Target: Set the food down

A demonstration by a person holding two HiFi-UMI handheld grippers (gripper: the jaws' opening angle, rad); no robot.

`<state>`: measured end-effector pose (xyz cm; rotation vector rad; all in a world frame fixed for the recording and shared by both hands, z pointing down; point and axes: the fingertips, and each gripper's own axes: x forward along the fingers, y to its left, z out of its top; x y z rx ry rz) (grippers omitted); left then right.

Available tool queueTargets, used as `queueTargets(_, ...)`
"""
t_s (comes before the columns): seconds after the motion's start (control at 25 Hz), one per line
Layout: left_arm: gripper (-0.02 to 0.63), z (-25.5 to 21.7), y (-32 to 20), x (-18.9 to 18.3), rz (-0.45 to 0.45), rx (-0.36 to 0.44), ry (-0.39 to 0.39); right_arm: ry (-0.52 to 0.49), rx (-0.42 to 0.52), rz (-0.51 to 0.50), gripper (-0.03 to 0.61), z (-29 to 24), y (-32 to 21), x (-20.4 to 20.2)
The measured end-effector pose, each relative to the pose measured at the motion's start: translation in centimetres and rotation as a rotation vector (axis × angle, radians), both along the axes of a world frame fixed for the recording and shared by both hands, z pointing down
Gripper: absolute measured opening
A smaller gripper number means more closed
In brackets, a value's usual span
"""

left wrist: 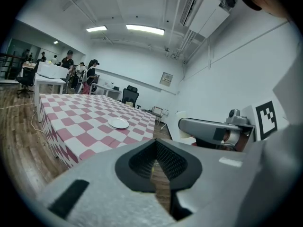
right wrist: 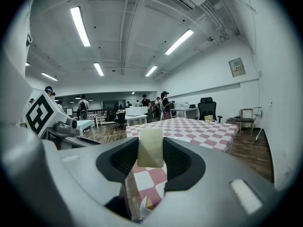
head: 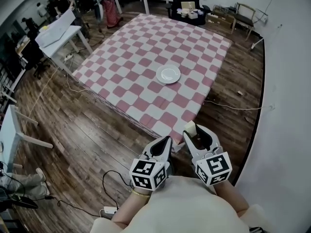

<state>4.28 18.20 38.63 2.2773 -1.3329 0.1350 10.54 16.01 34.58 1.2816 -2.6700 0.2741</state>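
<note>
- Head view, far left: a white desk [head: 58, 30] stands on the dark wood-plank floor [head: 82, 130], close to the big table's left corner.
- Moving right, the large table under a pink-and-white checked cloth [head: 141, 62] fills the middle. A round white plate [head: 168, 74] sits on the cloth, toward the table's right side.
- Low in the centre I have the left gripper [head: 166, 141], a grey two-jaw tool, pointing at the table's near corner. In the left gripper view, the left gripper [left wrist: 155, 160] has its dark ribbed pads closed against each other with nothing held. The plate [left wrist: 118, 123] lies well ahead on the cloth.
- Just beside it is the right gripper [head: 195, 132]. In the right gripper view, its jaws clamp a pale beige, flat rectangular piece of food [right wrist: 150, 148], held upright between the ribbed pads.
- From above, the food [head: 189, 127] pokes out past the jaw tips by the table's near corner, well apart from the plate (I cannot tell whether it hangs over cloth or floor).
</note>
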Motion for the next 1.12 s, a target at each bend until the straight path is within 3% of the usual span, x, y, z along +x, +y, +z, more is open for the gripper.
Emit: queueTargets(1.12, 0.002, -0.1, -13.8, -6.4, 0.043, -0.011, 0.024, -0.006, -0.02, 0.033, 0.17, -0.4, -13.1, -6.5)
